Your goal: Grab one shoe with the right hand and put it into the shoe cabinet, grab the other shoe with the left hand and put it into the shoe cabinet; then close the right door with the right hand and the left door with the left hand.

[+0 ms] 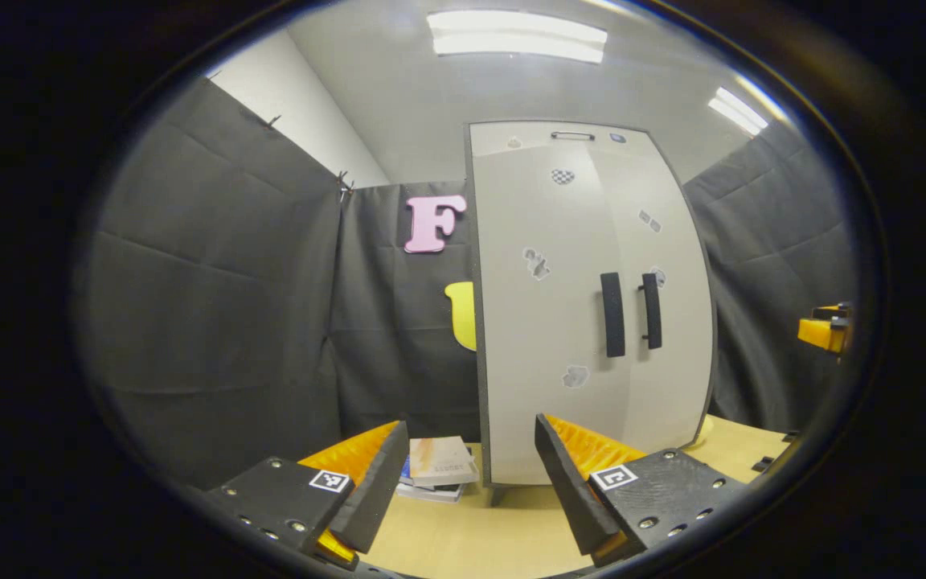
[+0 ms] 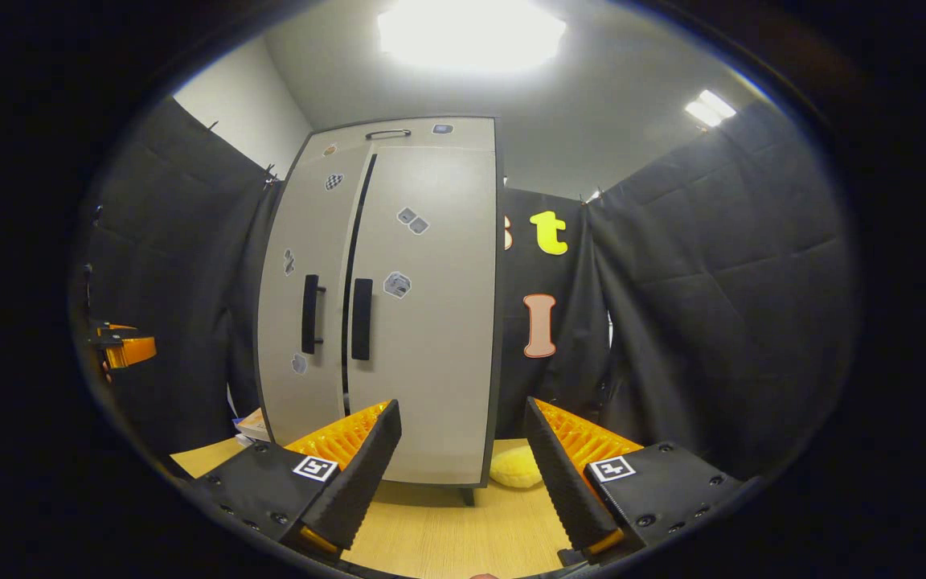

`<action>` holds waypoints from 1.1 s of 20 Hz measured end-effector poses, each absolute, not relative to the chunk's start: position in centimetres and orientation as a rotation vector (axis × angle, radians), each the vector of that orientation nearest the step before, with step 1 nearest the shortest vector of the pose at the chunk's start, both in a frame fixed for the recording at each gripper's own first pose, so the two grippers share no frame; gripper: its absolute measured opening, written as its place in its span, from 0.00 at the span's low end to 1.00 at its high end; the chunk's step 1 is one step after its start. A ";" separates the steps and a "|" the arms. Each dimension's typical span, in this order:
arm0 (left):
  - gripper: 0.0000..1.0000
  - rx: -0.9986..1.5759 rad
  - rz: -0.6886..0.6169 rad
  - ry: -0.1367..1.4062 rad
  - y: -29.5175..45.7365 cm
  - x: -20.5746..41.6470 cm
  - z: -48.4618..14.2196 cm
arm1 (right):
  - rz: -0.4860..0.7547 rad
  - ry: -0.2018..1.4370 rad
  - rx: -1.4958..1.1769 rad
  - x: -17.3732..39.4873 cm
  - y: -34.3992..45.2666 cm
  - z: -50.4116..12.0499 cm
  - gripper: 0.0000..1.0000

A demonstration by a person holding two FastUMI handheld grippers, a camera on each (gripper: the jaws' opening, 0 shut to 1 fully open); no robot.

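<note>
Left gripper view: low above the table (image 1: 463, 539), left of the shoe cabinet (image 1: 583, 305), facing its doors from near.
Right gripper view: low, right of the cabinet, facing it from near.
Shared: cabinet front, tabletop, ceiling lights.

A recording booth, not a home: black quilted cloth walls (image 1: 214, 305) enclose a wooden table (image 2: 447, 531). Fluorescent ceiling panels (image 1: 518, 36) light a pale shoe cabinet (image 1: 592, 305).

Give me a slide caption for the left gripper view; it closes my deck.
Left gripper open before the cabinet, both doors shut; books lie beside it.
</note>
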State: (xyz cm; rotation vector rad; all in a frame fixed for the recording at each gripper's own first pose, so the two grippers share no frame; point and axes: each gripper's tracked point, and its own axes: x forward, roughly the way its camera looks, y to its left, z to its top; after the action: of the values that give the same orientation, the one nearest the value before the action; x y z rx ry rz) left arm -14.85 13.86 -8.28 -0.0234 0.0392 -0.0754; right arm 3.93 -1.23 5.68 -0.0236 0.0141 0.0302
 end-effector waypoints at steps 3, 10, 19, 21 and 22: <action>0.99 -0.022 -0.070 0.047 14.4 -15.0 -8.5 | 0.029 0.013 -0.023 4.0 -1.1 5.7 0.97; 0.94 -0.010 -0.072 0.046 14.6 -14.8 -8.4 | 0.029 0.004 -0.026 4.3 -1.0 5.9 0.97; 0.99 -0.020 -0.076 0.045 14.2 -14.2 -8.5 | 0.019 0.004 -0.028 4.5 -1.3 6.1 0.97; 0.99 -0.019 -0.076 0.046 14.2 -14.2 -8.4 | 0.018 0.005 -0.024 4.5 -1.3 6.1 0.97; 0.99 -0.019 -0.076 0.045 14.2 -14.2 -8.5 | 0.017 0.004 -0.023 4.6 -1.3 6.1 0.97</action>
State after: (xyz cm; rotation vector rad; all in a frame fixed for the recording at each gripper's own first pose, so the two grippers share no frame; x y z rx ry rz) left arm -14.19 14.23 -8.52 -0.0188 0.0451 -0.0761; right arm 4.55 -1.28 6.14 -0.0234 0.0043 0.0170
